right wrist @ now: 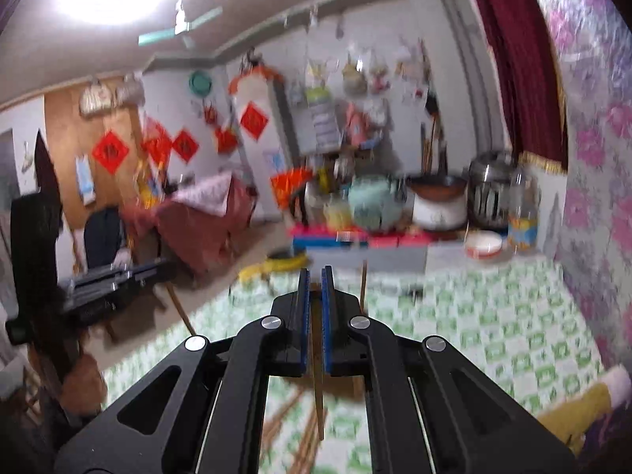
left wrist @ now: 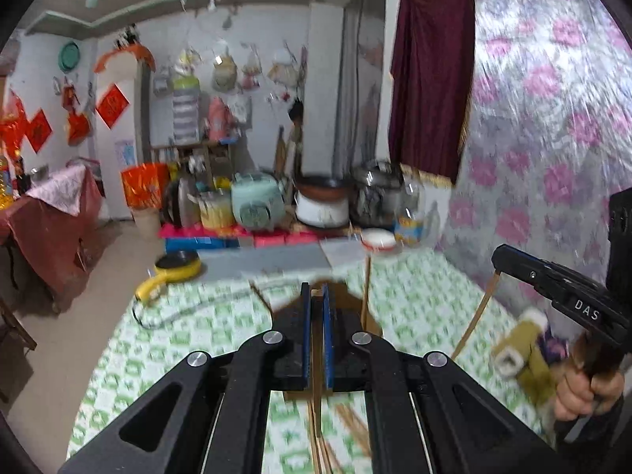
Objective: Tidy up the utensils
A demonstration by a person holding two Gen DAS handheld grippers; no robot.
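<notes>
Both views are motion-blurred. My left gripper (left wrist: 315,296) is shut on a thin wooden chopstick (left wrist: 315,426) that hangs down between its blue pads, above a brown cardboard box (left wrist: 347,308) on the green-patterned tablecloth (left wrist: 197,339). My right gripper (right wrist: 315,276) is shut on another chopstick (right wrist: 318,403); in the left wrist view it (left wrist: 498,257) holds that stick (left wrist: 476,318) at the right. Several loose chopsticks (left wrist: 351,430) lie on the cloth below, also in the right wrist view (right wrist: 284,414). A chopstick (left wrist: 366,288) stands upright by the box.
A yellow pan (left wrist: 173,270) with a cord lies at the table's left edge. A white bowl (left wrist: 378,239), rice cookers (left wrist: 258,205) and pots stand at the far end. The floral wall (left wrist: 553,138) bounds the right. A yellow-green roll (left wrist: 521,351) lies by the right hand.
</notes>
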